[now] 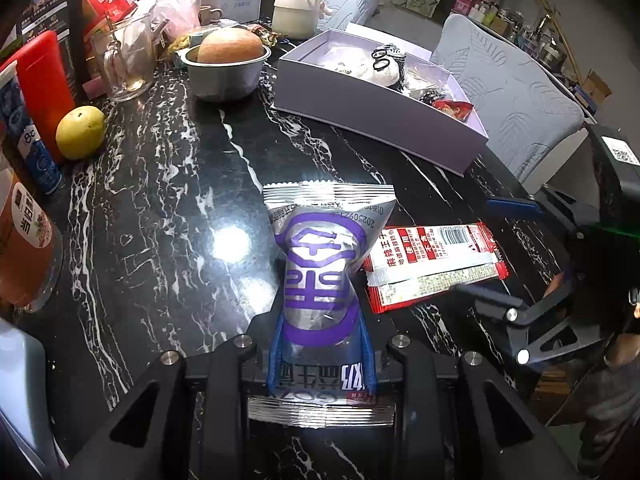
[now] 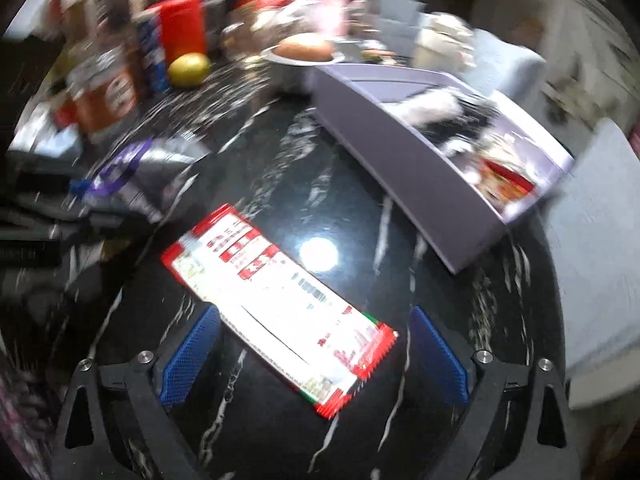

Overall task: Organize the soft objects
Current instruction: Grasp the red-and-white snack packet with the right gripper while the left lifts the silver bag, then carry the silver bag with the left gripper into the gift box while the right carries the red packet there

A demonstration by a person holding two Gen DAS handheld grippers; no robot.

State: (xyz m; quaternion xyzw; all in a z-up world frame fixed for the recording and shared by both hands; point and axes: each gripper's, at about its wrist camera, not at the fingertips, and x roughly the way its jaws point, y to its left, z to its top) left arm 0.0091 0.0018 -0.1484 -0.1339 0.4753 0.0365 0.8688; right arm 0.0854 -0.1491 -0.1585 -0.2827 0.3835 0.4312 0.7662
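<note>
On counter [image 1: 160, 208], frame centre: silver pouch [image 1: 320, 272]
Left tool [image 1: 322, 344]: clenched on pouch
Right tool [image 2: 316, 352]: released, astride red packet [image 2: 280, 328]
Upper right: lilac box [image 1: 376, 120]

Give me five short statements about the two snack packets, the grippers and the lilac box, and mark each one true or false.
1. The left hand-held gripper is shut on the silver and purple packet. True.
2. The right hand-held gripper grips the red packet. False: its jaws stand wide open and the blue pads are clear of the packet, which lies flat on the black marble table.
3. The lilac box is empty. False: it already holds several items, among them a red wrapper.
4. A yellow-green fruit sits on the table beside a red container. True.
5. The metal bowl stands inside the lilac box. False: it stands on the table beside the box.
</note>
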